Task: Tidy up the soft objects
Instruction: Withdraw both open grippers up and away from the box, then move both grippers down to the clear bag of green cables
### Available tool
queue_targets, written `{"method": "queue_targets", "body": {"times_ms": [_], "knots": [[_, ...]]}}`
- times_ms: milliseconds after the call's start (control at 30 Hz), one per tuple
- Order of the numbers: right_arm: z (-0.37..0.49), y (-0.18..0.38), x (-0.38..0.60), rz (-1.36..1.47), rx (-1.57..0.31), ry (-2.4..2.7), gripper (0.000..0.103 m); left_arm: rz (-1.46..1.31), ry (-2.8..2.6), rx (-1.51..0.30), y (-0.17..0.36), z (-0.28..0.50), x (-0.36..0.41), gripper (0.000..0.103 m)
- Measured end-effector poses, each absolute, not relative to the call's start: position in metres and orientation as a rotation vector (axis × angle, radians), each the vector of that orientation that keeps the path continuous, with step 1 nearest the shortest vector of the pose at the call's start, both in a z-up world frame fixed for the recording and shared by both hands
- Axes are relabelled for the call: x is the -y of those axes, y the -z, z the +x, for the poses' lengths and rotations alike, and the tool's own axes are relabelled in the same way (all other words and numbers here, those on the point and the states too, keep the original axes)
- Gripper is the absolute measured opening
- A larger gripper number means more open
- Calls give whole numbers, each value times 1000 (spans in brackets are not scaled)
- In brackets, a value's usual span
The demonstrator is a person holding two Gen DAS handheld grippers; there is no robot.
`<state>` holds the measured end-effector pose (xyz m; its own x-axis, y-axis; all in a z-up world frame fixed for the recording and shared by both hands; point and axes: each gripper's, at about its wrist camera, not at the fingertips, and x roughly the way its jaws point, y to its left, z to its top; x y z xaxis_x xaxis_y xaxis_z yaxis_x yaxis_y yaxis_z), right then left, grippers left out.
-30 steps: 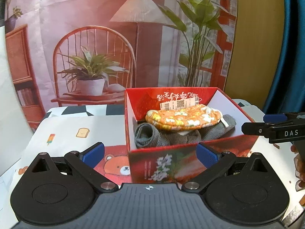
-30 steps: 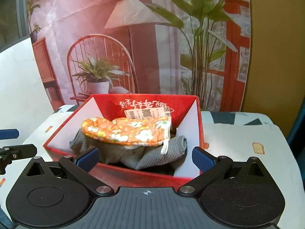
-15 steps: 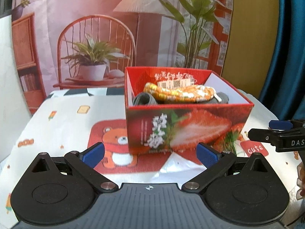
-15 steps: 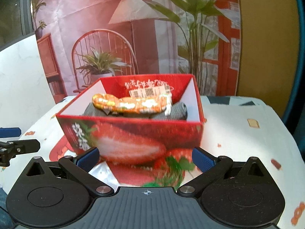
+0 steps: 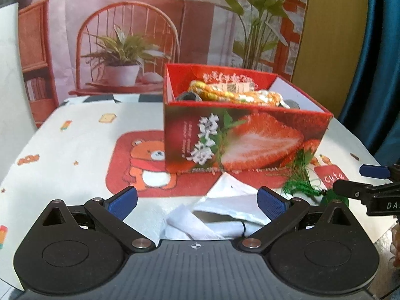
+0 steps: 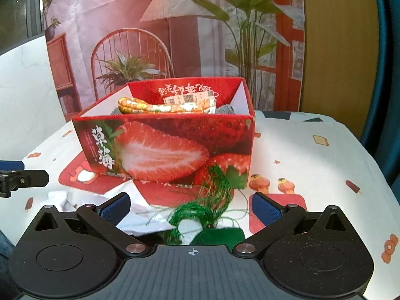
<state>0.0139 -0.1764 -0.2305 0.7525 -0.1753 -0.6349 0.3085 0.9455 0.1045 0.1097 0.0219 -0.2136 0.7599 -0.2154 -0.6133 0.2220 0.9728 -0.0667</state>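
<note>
Looking along my left tongs (image 5: pixel 197 198), I see both blue ribbed pads spread wide with nothing between them; the right tongs (image 6: pixel 190 205) are likewise released and empty.

The red cardboard box printed with a cut strawberry (image 5: pixel 250 140) stands on the tabletop covered by a white cartoon-print cloth (image 5: pixel 75 137), at about 12 o'clock from the left tongs and near them. Inside it lies an orange floral quilted fabric piece (image 5: pixel 240 95), puffy and curved, draped over a grey knitted cloth (image 5: pixel 188 96) whose rolled edge peeks above the rim. A white paper tag with a barcode (image 5: pixel 235 86) rests against the box's back wall.

In front of the box, close under the left tongs, sits a crumpled white soft sheet (image 5: pixel 200 220), creased and folded. At 2 o'clock from the left tongs, a green silky thread tassel (image 5: pixel 302 185) fans out against the box's lower corner. In the right view the same tassel (image 6: pixel 212 200) lies at 12 o'clock, its loose strands trailing up to the box front, and it joins a dark green fuzzy felt piece (image 6: pixel 222 235) just beside the tool body; the white sheet (image 6: pixel 147 212) lies at 10 o'clock.

The right tongs' tip shows at the left view's 3 o'clock edge.
</note>
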Motion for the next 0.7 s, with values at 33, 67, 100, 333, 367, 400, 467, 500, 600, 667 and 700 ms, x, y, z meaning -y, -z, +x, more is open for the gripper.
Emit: {"method": "queue_targets", "body": {"times_ms": [33,67,100,333,367,400,467,500,600,667,700], "knots": [[13,233,175,207,-679,263,103,9,243,-674,216,110,-21,103],[12,236,174,208,-689,257,103,8,247,-680,219,110,-21,102],[12,239,173,209,-700,251,102,7,248,-686,221,110,-21,102],[11,248,166,208,-724,215,101,-49,235,-732,233,115,-32,98],[11,248,166,206,-724,210,100,-53,232,-735,234,116,-33,97],[12,249,165,203,-725,205,100,-56,230,-738,235,117,-33,95],[13,250,163,193,-732,195,98,-61,227,-744,236,118,-35,91],[14,250,162,188,-734,189,97,-63,225,-748,237,119,-35,90],[15,250,157,162,-733,170,94,-75,220,-752,238,119,-38,84],[15,249,156,144,-723,168,91,-91,224,-754,239,119,-40,81],[14,248,156,142,-717,171,90,-96,224,-753,239,120,-41,80]]}}
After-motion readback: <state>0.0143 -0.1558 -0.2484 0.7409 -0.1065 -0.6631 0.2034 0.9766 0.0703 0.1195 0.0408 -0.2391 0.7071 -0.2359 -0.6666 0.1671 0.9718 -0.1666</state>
